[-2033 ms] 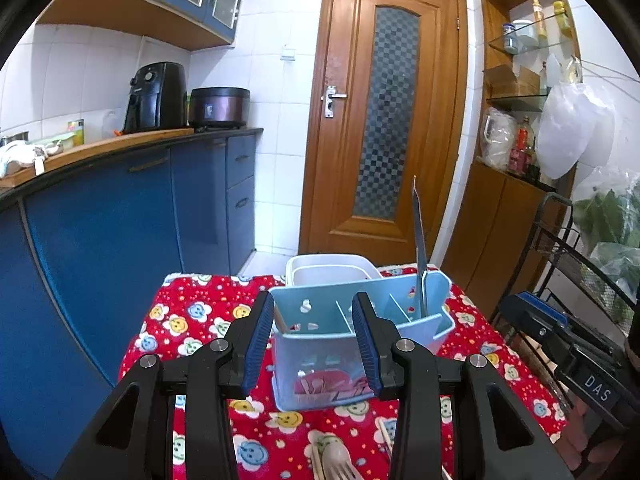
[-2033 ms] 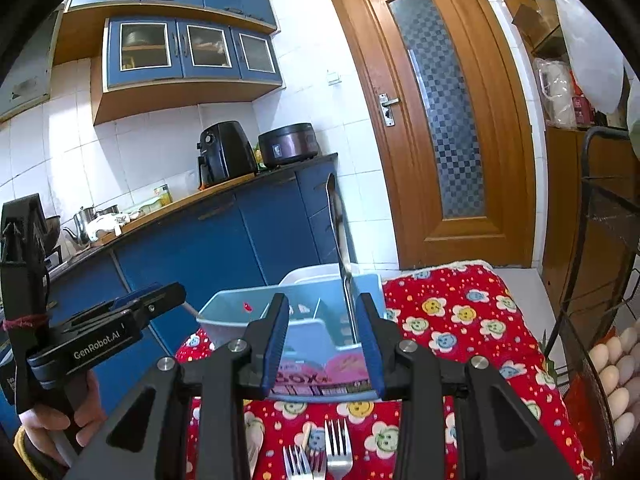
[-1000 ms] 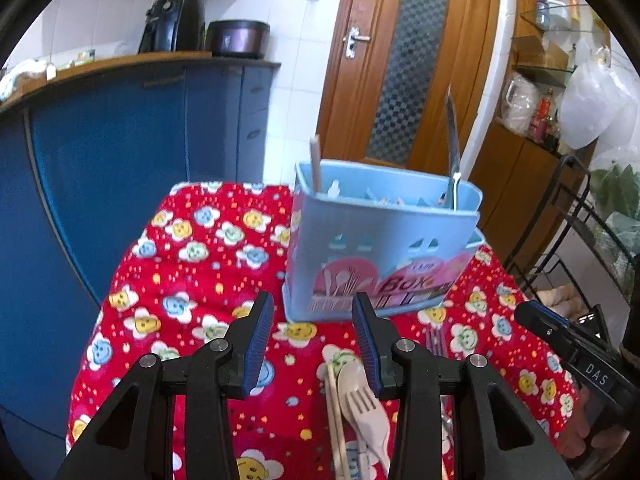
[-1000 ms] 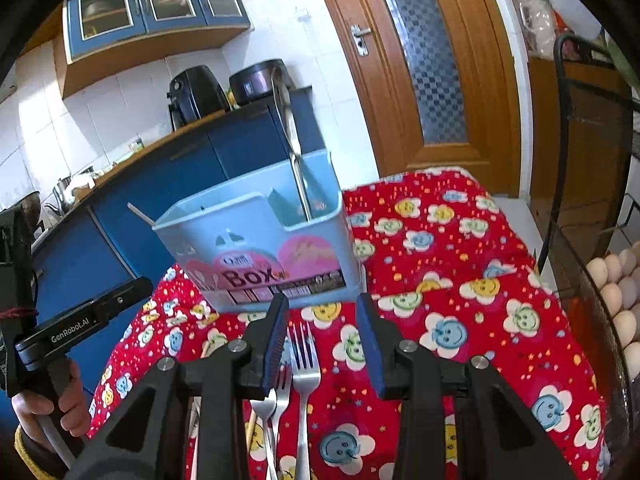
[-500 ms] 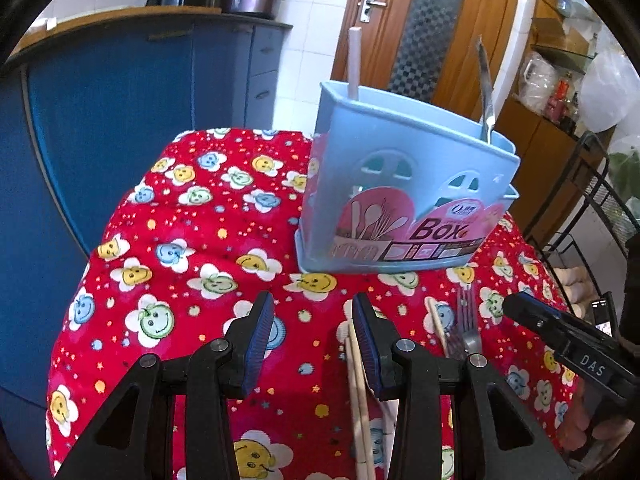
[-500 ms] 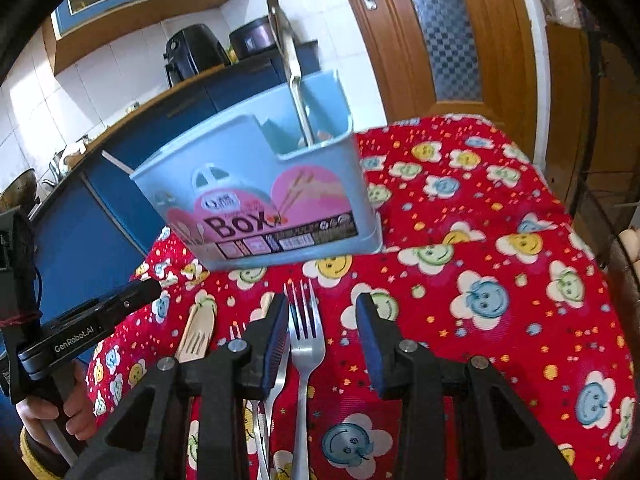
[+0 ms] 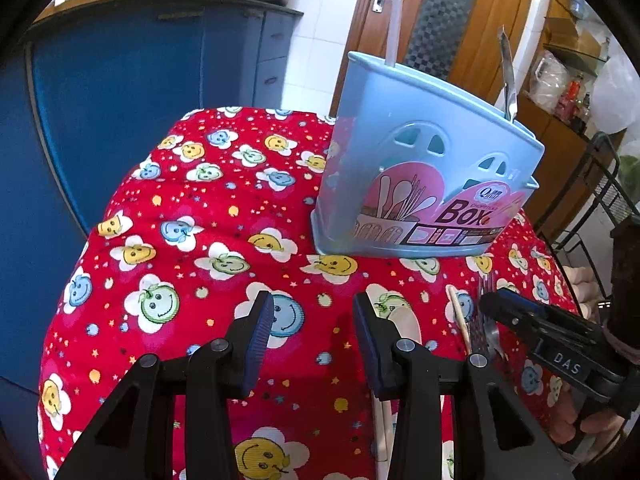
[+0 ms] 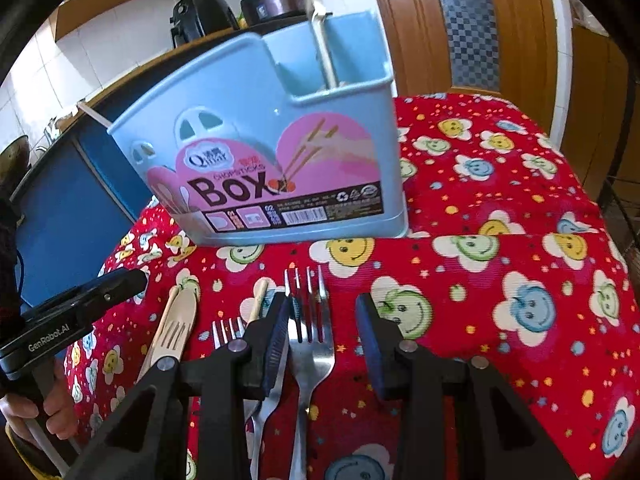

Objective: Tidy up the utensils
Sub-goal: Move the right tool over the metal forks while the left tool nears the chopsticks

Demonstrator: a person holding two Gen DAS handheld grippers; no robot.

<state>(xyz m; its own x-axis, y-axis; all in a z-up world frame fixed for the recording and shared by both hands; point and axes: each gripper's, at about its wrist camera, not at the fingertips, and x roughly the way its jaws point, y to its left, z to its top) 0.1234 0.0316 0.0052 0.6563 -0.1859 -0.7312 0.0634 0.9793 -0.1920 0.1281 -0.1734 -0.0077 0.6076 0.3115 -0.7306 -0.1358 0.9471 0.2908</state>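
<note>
Right wrist view: my right claw (image 8: 322,330) part open, empty, straddling steel four-tined fork (image 8: 310,332) on table.
Left claw (image 7: 313,338): part open, empty, above red smiley tablecloth (image 7: 180,240).
Box: pale blue plastic utensil box (image 8: 276,160) upright beyond.

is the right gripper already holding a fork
No: the right gripper is open above the cloth, and the metal fork lies flat between its jaws, ungripped.

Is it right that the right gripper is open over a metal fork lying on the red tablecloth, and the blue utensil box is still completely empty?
Not quite. The blue utensil box is not empty: the right wrist view shows a metal utensil standing in it. The rest holds: the right gripper is open over a metal fork lying on the red tablecloth.
</note>
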